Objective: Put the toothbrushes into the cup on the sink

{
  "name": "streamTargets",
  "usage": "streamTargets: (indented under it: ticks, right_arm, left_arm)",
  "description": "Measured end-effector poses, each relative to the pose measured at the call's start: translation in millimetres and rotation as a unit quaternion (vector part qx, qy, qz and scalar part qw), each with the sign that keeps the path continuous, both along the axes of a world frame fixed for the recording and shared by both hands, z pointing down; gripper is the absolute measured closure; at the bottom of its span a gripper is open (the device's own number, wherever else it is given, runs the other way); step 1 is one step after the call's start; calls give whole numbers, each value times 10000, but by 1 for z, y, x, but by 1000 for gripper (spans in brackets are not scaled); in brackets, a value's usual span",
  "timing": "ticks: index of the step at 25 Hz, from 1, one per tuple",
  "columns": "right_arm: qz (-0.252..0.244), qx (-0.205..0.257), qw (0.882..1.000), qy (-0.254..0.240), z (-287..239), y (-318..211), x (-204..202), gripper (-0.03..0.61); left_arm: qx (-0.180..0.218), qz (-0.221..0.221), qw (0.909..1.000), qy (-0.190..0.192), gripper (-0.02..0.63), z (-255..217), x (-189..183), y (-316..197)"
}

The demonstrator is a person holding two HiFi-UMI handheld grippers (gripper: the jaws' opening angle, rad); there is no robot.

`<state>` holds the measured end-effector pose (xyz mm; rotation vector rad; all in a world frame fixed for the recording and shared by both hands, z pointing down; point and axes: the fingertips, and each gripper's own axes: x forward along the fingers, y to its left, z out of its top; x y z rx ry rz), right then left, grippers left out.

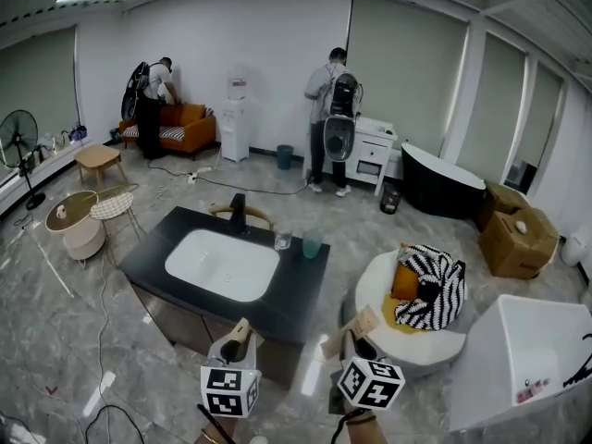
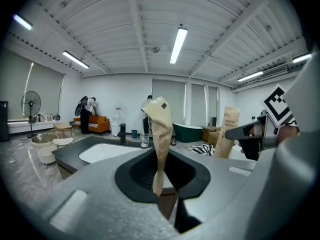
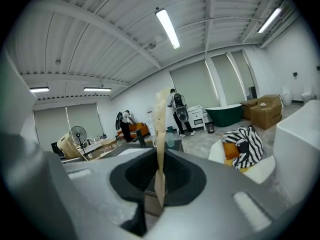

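Your left gripper point(image 2: 160, 184) is pinching a kraft-paper toothbrush pack point(image 2: 161, 129) by its lower end, fingers point(image 2: 90, 199) nearly together, so the pack is standing upright, ready for dropping in. Your right gripper point(image 3: 159, 186) is clamping a second pack point(image 3: 160, 129) the same way; "TOOTH BRUSH" is showing on its side. Both are hanging short of the dark worktop point(image 1: 305, 308), where the teal cup point(image 1: 313, 243) and a clear glass point(image 1: 283, 240) are standing just beyond the sink point(image 1: 222, 265).

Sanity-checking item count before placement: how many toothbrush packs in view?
2. Left toothbrush pack is clamped in the left tool; right toothbrush pack is clamped in the right tool. None visible on the sink counter; others may be hidden.
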<state>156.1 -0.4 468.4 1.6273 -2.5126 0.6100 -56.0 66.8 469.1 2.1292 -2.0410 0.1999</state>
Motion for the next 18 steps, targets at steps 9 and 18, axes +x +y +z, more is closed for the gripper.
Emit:
streamTargets:
  ticks: [9,18]
  right_arm:
    - [125,-144,9998,96,14,-39,1,545]
    - [258,71,9990,354,-11,-108,-11,545]
  left_arm:
    - [8,191,9998,91,575,4,-2,-56]
    - [249,497,9980,288,575,-12,-3,-141]
